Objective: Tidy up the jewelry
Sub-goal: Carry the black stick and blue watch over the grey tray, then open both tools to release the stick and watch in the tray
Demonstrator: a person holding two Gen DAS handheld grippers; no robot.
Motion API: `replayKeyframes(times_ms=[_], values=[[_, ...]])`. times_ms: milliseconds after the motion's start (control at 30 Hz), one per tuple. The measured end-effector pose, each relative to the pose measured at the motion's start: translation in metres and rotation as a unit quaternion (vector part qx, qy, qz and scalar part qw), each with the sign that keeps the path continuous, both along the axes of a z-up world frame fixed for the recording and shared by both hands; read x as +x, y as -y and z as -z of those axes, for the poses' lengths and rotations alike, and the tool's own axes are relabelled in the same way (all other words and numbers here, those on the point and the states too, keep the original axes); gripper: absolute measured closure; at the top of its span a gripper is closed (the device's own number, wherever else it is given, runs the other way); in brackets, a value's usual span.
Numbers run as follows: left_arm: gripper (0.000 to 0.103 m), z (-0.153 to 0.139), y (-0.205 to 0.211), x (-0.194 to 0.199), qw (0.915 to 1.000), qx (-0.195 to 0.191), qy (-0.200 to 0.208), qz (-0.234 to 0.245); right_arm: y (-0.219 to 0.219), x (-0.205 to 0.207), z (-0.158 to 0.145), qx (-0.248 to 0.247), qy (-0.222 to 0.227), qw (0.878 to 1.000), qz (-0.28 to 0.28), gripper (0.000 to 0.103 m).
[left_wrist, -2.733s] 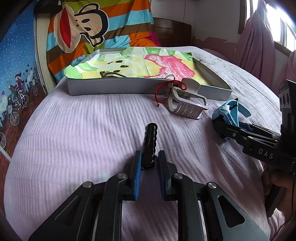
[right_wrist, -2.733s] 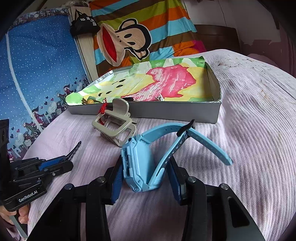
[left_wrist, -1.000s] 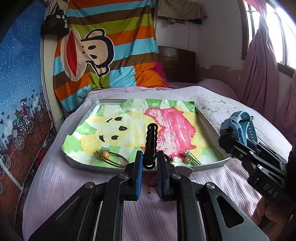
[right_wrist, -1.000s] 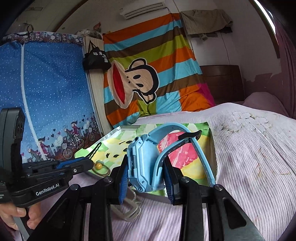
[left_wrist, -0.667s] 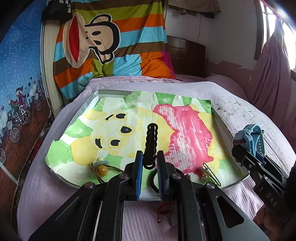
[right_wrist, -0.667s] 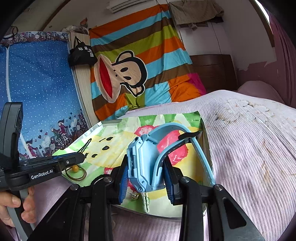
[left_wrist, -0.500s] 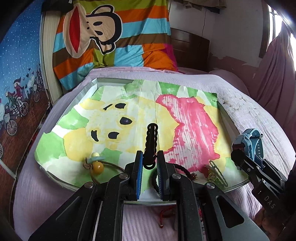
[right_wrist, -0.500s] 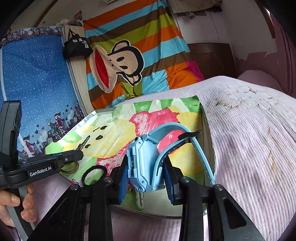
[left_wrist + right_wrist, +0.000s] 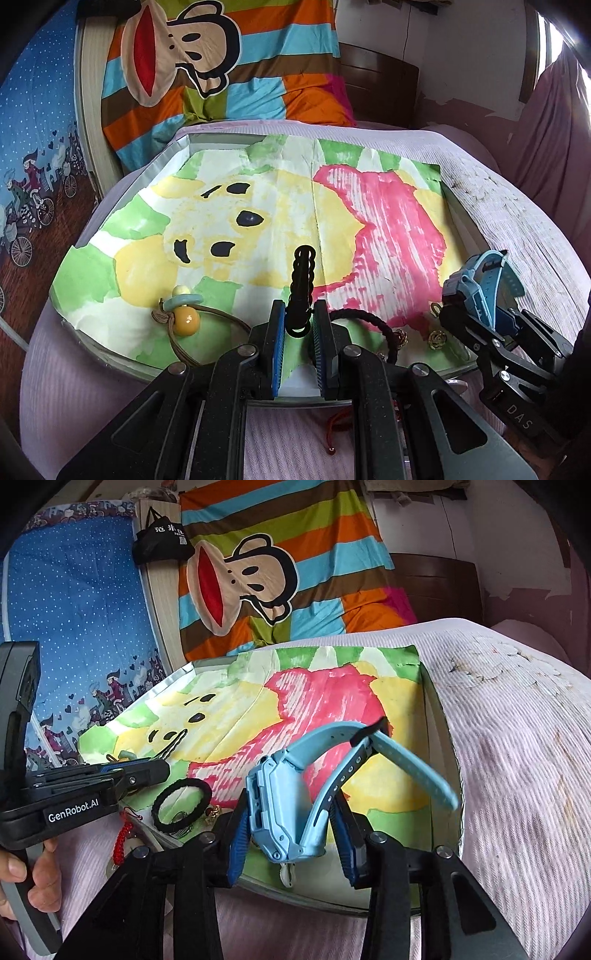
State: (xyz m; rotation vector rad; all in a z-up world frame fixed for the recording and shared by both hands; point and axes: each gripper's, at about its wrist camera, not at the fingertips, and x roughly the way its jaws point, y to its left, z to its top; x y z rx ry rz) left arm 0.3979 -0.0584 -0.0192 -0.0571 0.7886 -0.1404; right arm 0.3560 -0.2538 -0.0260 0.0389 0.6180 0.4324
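Two blue-padded fingers of the left gripper (image 9: 298, 328) pinch a black wavy hair tie (image 9: 302, 291) upright over the shallow grey tray (image 9: 122, 192) lined with painted paper. From the right wrist, the right gripper (image 9: 291, 827) has just been spreading, its jaws parted around the light-blue plastic wristwatch (image 9: 295, 794) tilting above the tray's near edge, though whether the pads touch it I cannot tell.

right gripper (image 9: 291, 834) jaws just opened wider, blue watch (image 9: 288, 805) loose between them over the tray (image 9: 443, 775); black hair tie (image 9: 181, 805) lies left
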Motion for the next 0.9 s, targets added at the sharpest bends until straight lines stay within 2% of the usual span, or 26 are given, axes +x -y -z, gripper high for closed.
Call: replayKeyframes(times_ms=[100,267,367,400,433,467,567,633,667,733,833,900], values=[[0.091,0.001,-0.003,-0.004,0.9999,-0.011,0.012,-0.002,-0.003,-0.002,0.001,-0.008,0.004,1.0,-0.002,0.059],[0.09,-0.004,-0.015,-0.012,0.9982,-0.052,0.03,-0.005,-0.003,-0.005,-0.001,-0.008,0.014,1.0,-0.004,0.053],[0.076,-0.009,-0.02,-0.018,0.997,-0.062,0.043,-0.019,-0.002,-0.01,-0.005,-0.003,0.029,1.0,-0.004,0.04],[0.072,-0.011,-0.022,-0.021,0.9964,-0.066,0.048,-0.024,0.0,-0.013,-0.006,0.002,0.035,0.999,-0.002,0.028],[0.07,-0.013,-0.024,-0.024,0.9958,-0.07,0.053,-0.029,0.003,-0.016,-0.008,0.009,0.043,0.999,0.0,0.024],[0.07,-0.014,-0.026,-0.027,0.9951,-0.074,0.056,-0.034,0.006,-0.019,-0.01,0.016,0.048,0.999,0.001,0.024],[0.058,-0.02,-0.033,-0.039,0.9929,-0.083,0.07,-0.048,0.015,-0.027,-0.017,0.033,0.064,0.997,0.01,0.022],[0.042,-0.026,-0.036,-0.05,0.9912,-0.086,0.083,-0.057,0.019,-0.035,-0.021,0.043,0.078,0.996,0.01,0.016],[0.038,-0.029,-0.039,-0.056,0.9901,-0.089,0.091,-0.06,0.021,-0.04,-0.023,0.048,0.087,0.995,0.009,0.014],[0.023,-0.036,-0.042,-0.07,0.9876,-0.089,0.11,-0.068,0.024,-0.05,-0.029,0.055,0.107,0.993,0.009,0.001],[0.013,-0.046,-0.043,-0.091,0.9848,-0.082,0.132,-0.078,0.027,-0.066,-0.039,0.064,0.132,0.989,0.006,0.0],[0.012,-0.053,-0.042,-0.106,0.9828,-0.073,0.149,-0.08,0.027,-0.077,-0.046,0.067,0.145,0.987,0.008,0.0]])
